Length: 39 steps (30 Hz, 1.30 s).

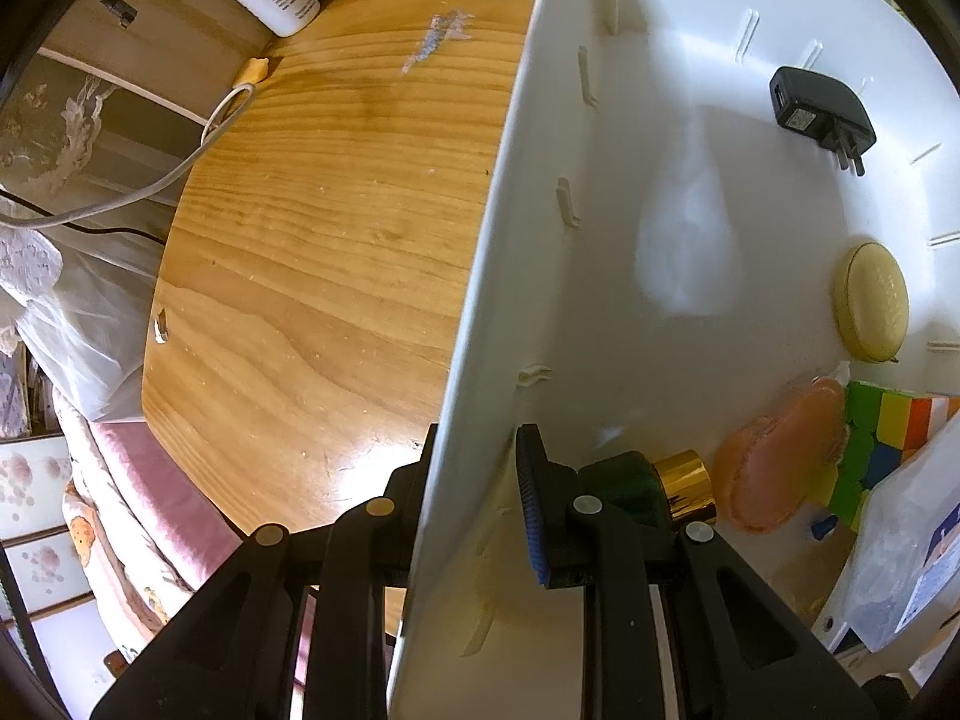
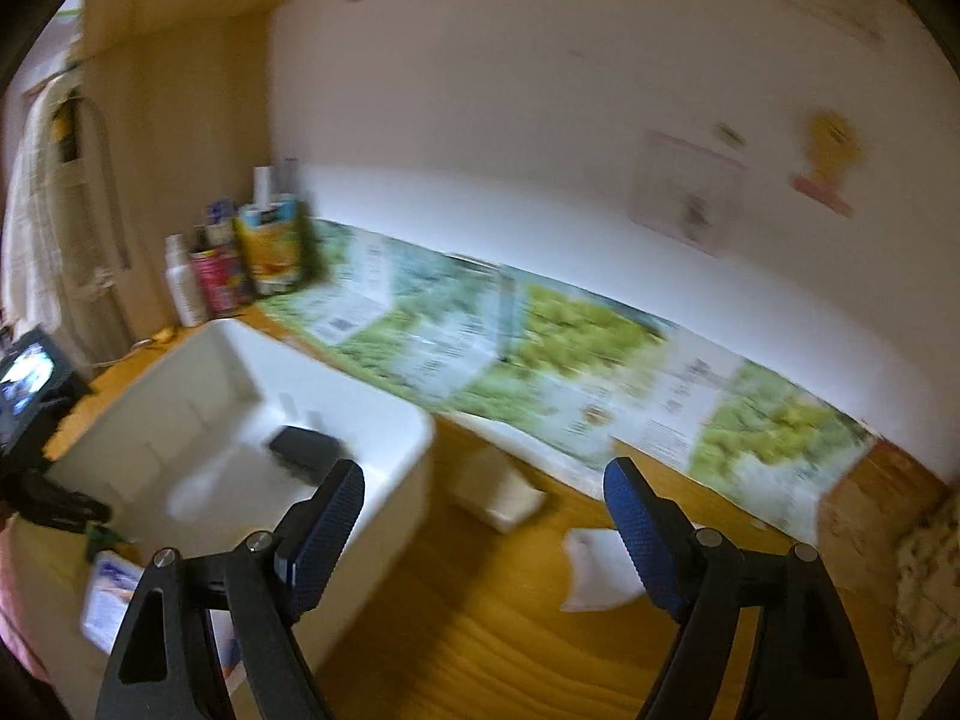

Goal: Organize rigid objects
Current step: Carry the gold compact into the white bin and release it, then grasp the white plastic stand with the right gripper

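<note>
My left gripper [image 1: 480, 444] straddles the side wall of the white bin [image 1: 540, 240] and is shut on it, one finger inside and the other hidden outside. In the bin lie a black power adapter [image 1: 822, 114], a yellow round piece [image 1: 873, 300], an orange round piece [image 1: 780, 456], a colour cube [image 1: 888, 444], a green bottle with a gold cap [image 1: 648, 492] and a clear plastic box [image 1: 900, 552]. The right wrist view is blurred. My right gripper [image 2: 485, 471] stands open and holds nothing, above the wooden table [image 2: 468, 630] beside the bin [image 2: 384, 420]. A small white box [image 2: 498, 492] lies ahead of it.
A white scrap [image 2: 600, 570] lies by the right finger. Bottles and cans [image 2: 222, 276] stand at the table's back left corner. A printed sheet [image 2: 540, 348] runs along the wall. A grey cable [image 1: 150, 192] hangs off the table's far edge.
</note>
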{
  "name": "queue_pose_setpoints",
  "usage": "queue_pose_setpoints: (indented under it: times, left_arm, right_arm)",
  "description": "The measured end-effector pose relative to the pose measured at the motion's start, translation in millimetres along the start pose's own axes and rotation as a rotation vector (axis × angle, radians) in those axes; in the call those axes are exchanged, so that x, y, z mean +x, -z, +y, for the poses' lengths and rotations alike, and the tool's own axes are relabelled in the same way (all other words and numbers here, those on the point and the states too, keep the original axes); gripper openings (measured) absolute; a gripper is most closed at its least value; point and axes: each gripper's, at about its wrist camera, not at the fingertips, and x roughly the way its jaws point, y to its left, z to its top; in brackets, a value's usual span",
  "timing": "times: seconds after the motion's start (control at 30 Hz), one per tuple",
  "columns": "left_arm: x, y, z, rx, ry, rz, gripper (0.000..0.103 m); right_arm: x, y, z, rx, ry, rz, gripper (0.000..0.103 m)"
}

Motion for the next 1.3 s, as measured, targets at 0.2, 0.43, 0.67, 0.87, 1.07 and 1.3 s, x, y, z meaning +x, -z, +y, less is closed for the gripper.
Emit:
queue_pose_setpoints:
  times: [0.2, 0.43, 0.67, 0.87, 1.07, 1.3]
  left_arm:
    - [-1, 1, -2, 0.014, -0.008, 0.005, 0.024]
    - [0, 0, -3, 0.03, -0.013, 0.01, 0.024]
    - [4, 2, -2, 0.031, 0.001, 0.018, 0.024]
    - [7, 1, 0, 0.033, 0.004, 0.019, 0.024]
    - [7, 0, -3, 0.04, 0.004, 0.012, 0.024]
    - [5, -1, -4, 0.035, 0.006, 0.014, 0.024]
  right_arm:
    - [16, 18, -35, 0.1, 0.096, 0.056, 0.093]
    - [37, 35, -59, 0.144, 0.164, 0.082, 0.102]
    - [72, 49, -71, 0.149, 0.186, 0.162, 0.102]
    - [98, 56, -77, 0.159, 0.215, 0.24, 0.102]
    - [112, 58, -86, 0.176, 0.243, 0.272, 0.102]
    - [120, 58, -90, 0.18, 0.225, 0.279, 0.102]
